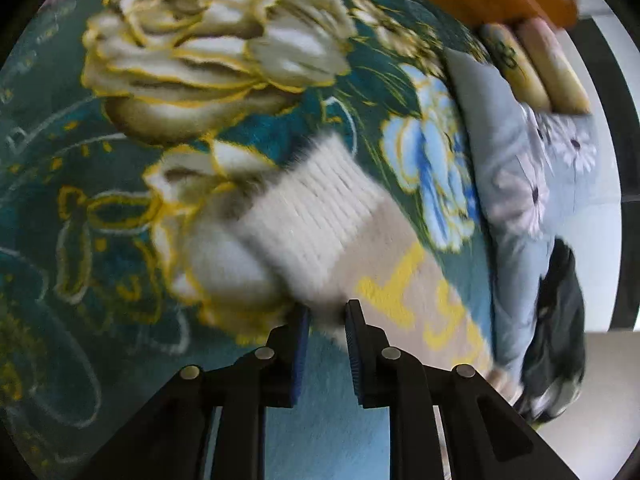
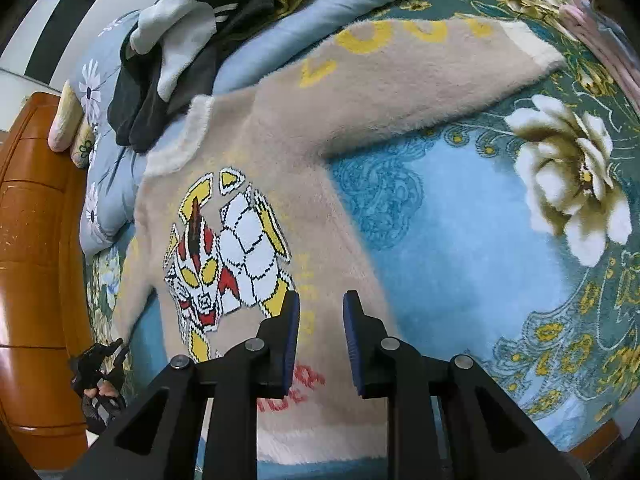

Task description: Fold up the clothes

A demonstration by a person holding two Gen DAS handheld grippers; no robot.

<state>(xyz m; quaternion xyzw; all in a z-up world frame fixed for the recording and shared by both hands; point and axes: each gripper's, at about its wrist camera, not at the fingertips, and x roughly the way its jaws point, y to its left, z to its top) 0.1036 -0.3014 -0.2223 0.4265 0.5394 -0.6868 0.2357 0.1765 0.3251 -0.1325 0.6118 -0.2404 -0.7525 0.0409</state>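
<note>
Two grippers hang over the bed, both pointing steeply down. On the left gripper (image 1: 327,314) the jaws stand slightly apart, straddling the fuzzy edge of the white ribbed cuff (image 1: 320,216) without visibly pinching it; the blur makes that hard to judge. The right gripper (image 2: 320,304) hangs with a small gap between its blue pads (image 2: 290,340) and nothing in it, over the near part of the beige sweater (image 2: 280,128). That sweater lies flat on the teal flowered blanket (image 2: 460,240), its cartoon robot design (image 2: 224,256) facing up and one sleeve stretched toward the far right. Beyond its collar, at the far left, a dark garment (image 2: 168,80) lies heaped on a pale blue quilt (image 2: 320,0), near the wooden bed frame (image 2: 36,240).
</note>
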